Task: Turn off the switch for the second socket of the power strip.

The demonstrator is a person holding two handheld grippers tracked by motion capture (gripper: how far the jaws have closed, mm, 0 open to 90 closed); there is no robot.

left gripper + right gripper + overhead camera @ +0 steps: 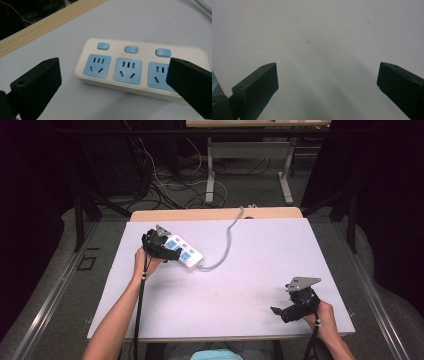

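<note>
My left gripper hangs over the strip at the table's far left, jaws spread wide and holding nothing. The strip is cream, with three blue sockets and three blue buttons; its cord runs off the far edge. My right jaw hides part of the third socket. My right gripper sits near the front right corner, jaws spread over bare tabletop.
</note>
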